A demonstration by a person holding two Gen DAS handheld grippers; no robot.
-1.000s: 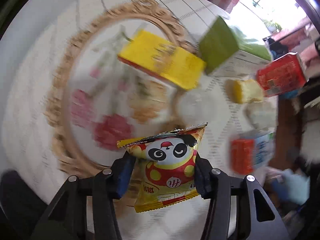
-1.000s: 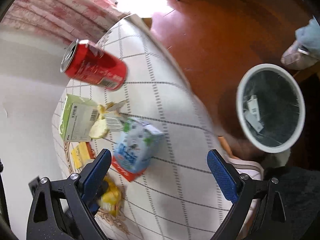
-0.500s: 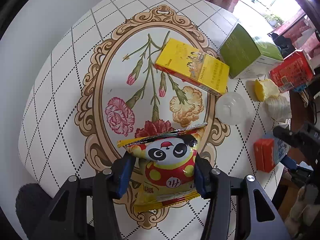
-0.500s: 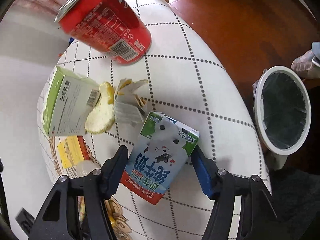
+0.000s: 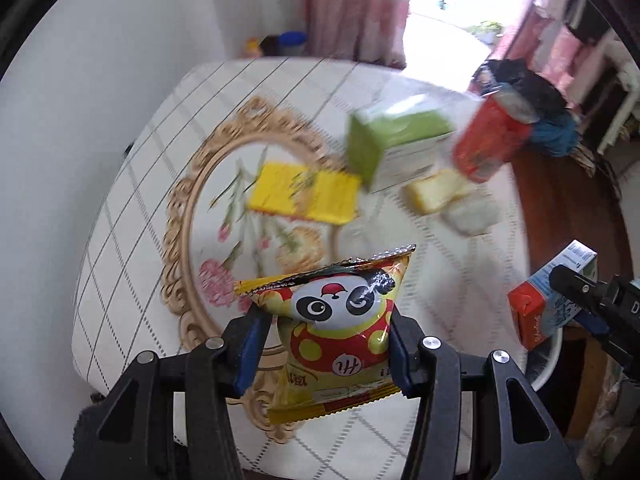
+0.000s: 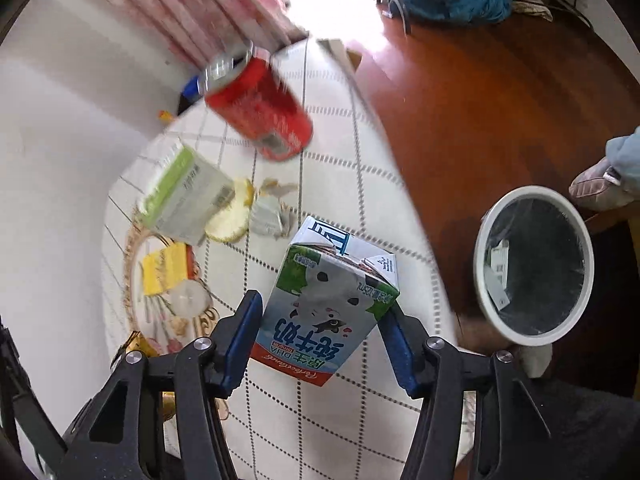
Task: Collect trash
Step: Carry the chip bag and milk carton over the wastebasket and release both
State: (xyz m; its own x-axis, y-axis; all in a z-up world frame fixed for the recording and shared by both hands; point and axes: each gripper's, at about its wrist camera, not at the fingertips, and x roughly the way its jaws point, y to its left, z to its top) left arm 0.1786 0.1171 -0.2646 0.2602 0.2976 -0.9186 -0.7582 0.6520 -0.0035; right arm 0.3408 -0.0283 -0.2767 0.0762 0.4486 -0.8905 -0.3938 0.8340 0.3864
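Snack bag (image 5: 340, 320) with a panda print sits pinched between the left gripper's (image 5: 326, 350) blue fingers (image 5: 249, 354), which are drawn in narrow on its crumpled sides; it hangs above the worktop (image 5: 128, 248). On the right gripper (image 6: 320, 344), fingers (image 6: 240, 340) are closing on a milk carton (image 6: 326, 300), pads pressed to both its sides, its base tilted toward the camera. From the left wrist view that carton (image 5: 544, 304) shows at 3 o'clock, off the worktop's edge. From the right wrist view, a white-rimmed bin (image 6: 534, 264) with a dark liner stands on the wooden floor at 3 o'clock, a few scraps inside it. Left on the worktop, blurred: a red can (image 6: 260, 112) on its side at 11 o'clock, a green box (image 6: 186, 196) at 10 o'clock, yellow peel (image 6: 230, 220) and crumpled paper (image 6: 272, 212) just beside it, a yellow box (image 6: 164, 268) and a clear lid (image 6: 188, 298) at 9 o'clock.
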